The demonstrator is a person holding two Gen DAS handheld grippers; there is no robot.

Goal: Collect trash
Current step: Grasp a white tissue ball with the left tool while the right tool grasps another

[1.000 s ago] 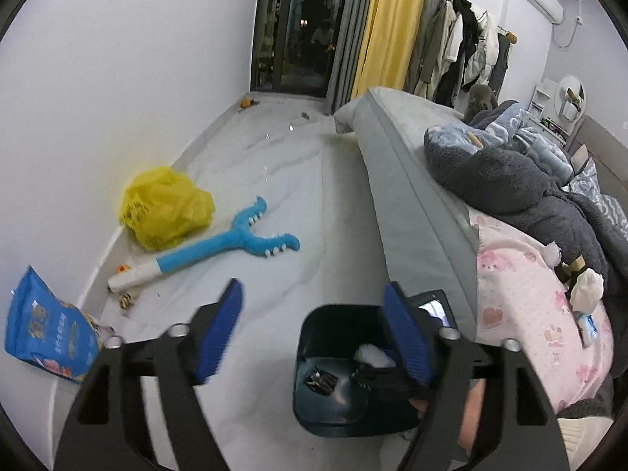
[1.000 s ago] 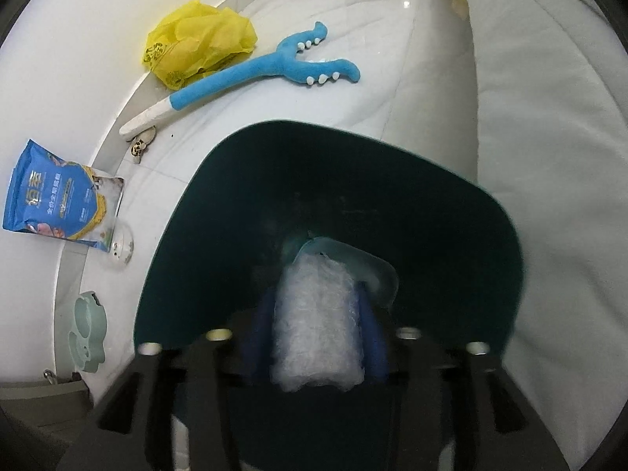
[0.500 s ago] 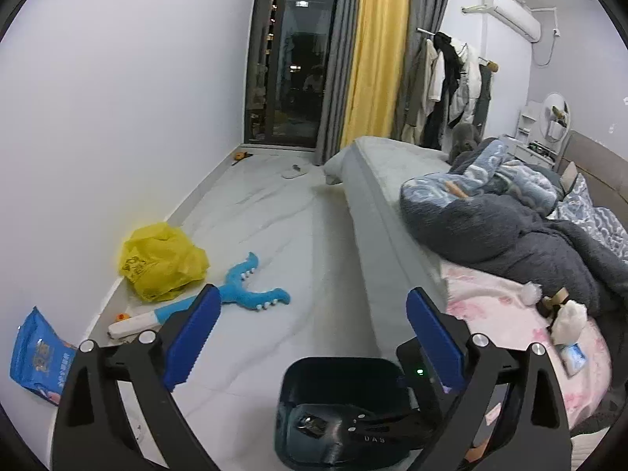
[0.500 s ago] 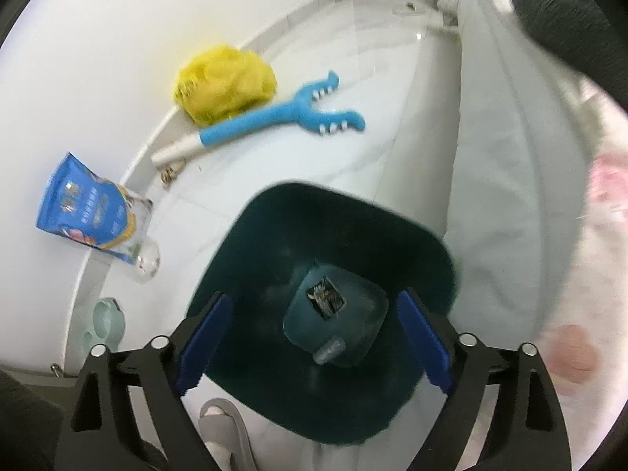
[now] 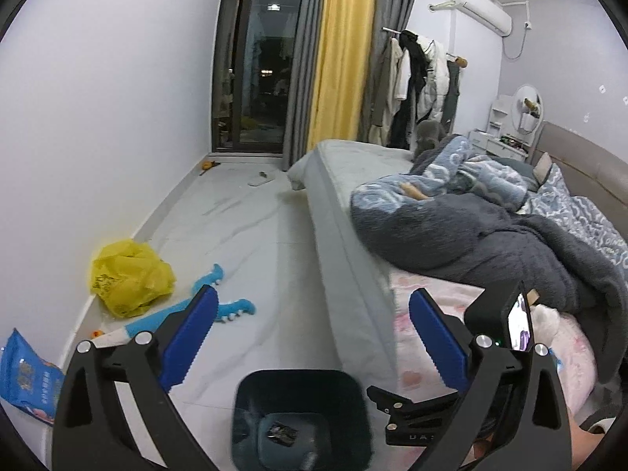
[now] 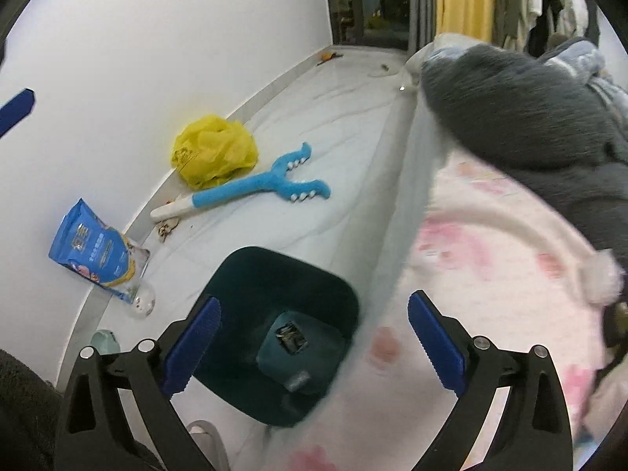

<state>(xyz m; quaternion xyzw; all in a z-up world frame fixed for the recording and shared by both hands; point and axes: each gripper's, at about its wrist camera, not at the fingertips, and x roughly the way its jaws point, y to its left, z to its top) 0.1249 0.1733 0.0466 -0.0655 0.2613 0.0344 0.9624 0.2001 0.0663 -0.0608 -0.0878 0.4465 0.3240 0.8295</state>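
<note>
From the left wrist, the left gripper [image 5: 312, 329], jaws just spread wide and empty, overlooks the trash bin [image 5: 300, 418] beside the bed edge [image 5: 345, 259] with bare floor [image 5: 251, 235] beyond; from the right wrist, the right gripper [image 6: 314, 337], likewise just opened and empty, hangs above the bin's rim against the bed.

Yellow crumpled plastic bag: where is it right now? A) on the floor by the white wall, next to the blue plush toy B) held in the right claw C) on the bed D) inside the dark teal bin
A: the yellow crumpled plastic bag lies on the floor against the white wall, beside the blue plush toy, apart from the dark teal bin.
</note>
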